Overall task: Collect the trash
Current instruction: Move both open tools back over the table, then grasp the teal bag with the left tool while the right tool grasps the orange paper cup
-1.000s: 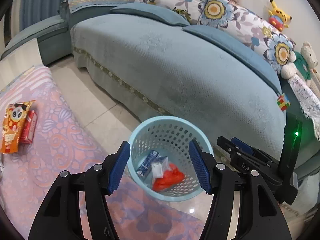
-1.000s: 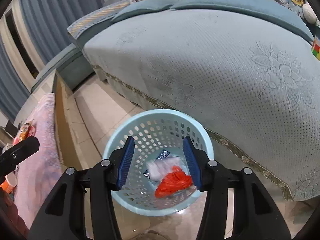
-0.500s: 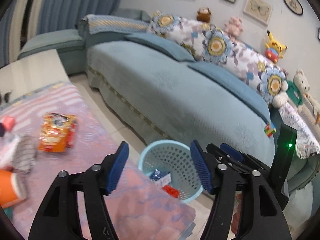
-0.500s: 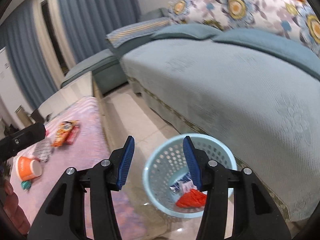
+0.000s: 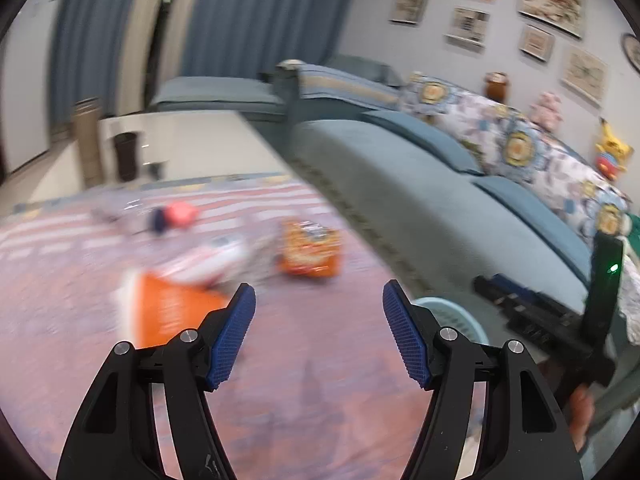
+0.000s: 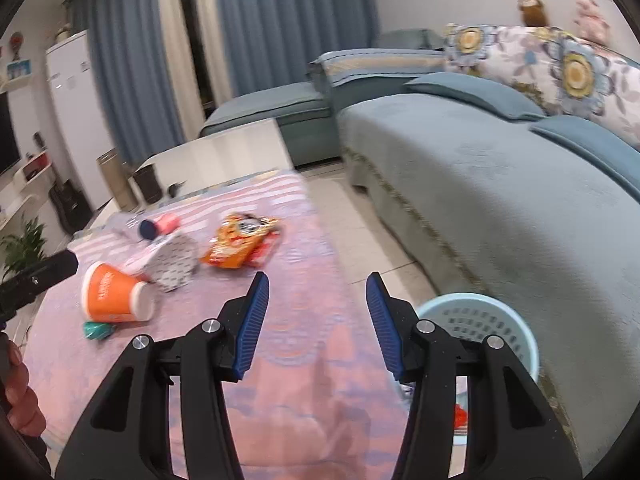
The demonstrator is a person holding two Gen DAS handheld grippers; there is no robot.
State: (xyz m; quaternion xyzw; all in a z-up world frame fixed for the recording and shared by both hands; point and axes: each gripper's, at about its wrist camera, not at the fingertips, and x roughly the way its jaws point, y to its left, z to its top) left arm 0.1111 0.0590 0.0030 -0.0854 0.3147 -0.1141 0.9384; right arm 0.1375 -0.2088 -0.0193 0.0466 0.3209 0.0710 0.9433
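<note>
The left gripper (image 5: 319, 334) hangs above the desk (image 5: 312, 360), its blue pads spread apart with nothing between them. The right gripper (image 6: 317, 320) is likewise parted and empty, over the pink patterned cloth that covers the desk.

The trash lies on the far part of the desk, well apart from both grippers. In the right wrist view it reads fairly clearly: an orange paper cup (image 6: 114, 298) on its side, a small teal scrap (image 6: 96, 330) touching the cup's lower edge, a grey-patterned wrapper (image 6: 176, 262) just beside the cup, an orange snack packet (image 6: 240, 246) with a red packet partly tucked under its right edge, and a pink cylinder with a dark cap (image 6: 160, 225) behind them. In the left wrist view the same things are smeared by motion blur: the cup is an orange blur partly behind the left finger, the snack packet is recognisable only by colour, and the wrapper cannot be made out.

The light blue basket (image 6: 476, 320) stands on the floor between the desk and the blue sofa (image 6: 500, 200). The right finger of the right gripper covers much of it; only a sliver of red and white content shows low inside, too little to identify. In the left wrist view only the basket's rim peeks out behind the right finger.

At the left edge of the right wrist view, part of the other gripper's black body and a hand (image 6: 18, 396) are cut off by the frame.
</note>
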